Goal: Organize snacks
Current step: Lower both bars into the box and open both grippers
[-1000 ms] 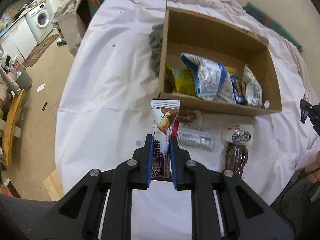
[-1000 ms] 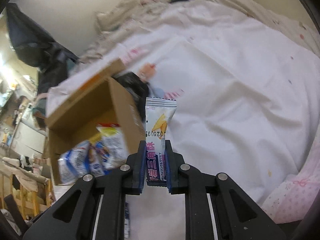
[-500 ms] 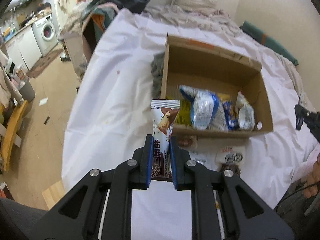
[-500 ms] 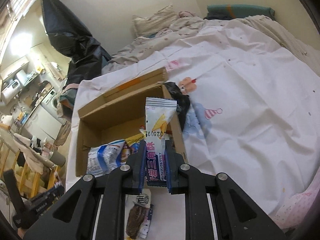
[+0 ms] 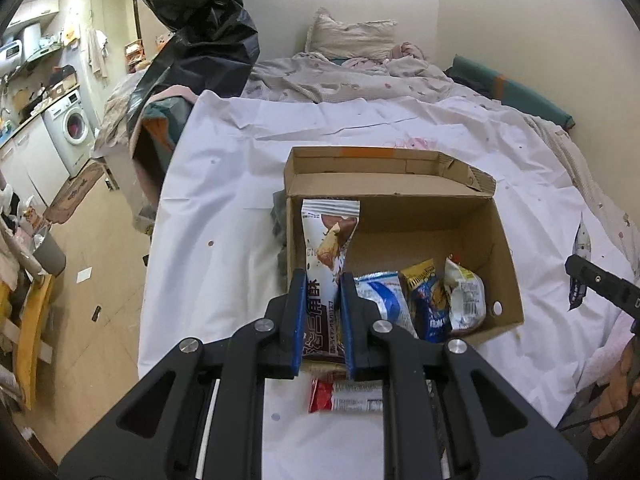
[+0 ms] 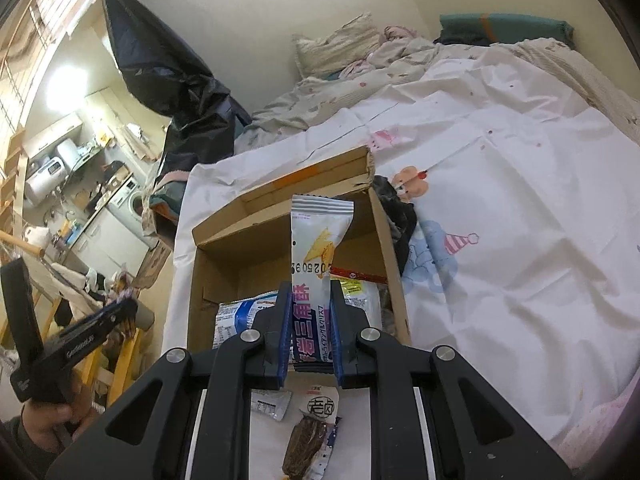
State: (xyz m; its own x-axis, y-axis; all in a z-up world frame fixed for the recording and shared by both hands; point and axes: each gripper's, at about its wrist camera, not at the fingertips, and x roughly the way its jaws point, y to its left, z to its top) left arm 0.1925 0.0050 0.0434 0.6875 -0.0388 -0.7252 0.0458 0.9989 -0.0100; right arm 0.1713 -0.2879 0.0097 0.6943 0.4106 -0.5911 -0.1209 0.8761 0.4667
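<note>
My left gripper [image 5: 322,322] is shut on a brown-and-white snack packet [image 5: 329,248], held upright over the near left corner of an open cardboard box [image 5: 496,220]. My right gripper [image 6: 310,338] is shut on a white-and-pink snack packet [image 6: 318,240], held upright above the same box [image 6: 248,248]. Several snack bags [image 5: 432,300] lie inside the box. A red-and-white packet [image 5: 344,396] lies on the sheet in front of the box, and a brown snack in clear wrap [image 6: 310,436] lies under the right gripper.
The box stands on a bed with a white sheet [image 5: 224,208]. A dark cloth [image 6: 394,208] lies against the box's side. A black bag [image 5: 196,32] hangs at the bed's left corner. Floor and a washing machine [image 5: 70,128] lie to the left.
Both grippers have risen and swung toward the box with their packets; the packets now stand over the box opening instead of the sheet beside it.
</note>
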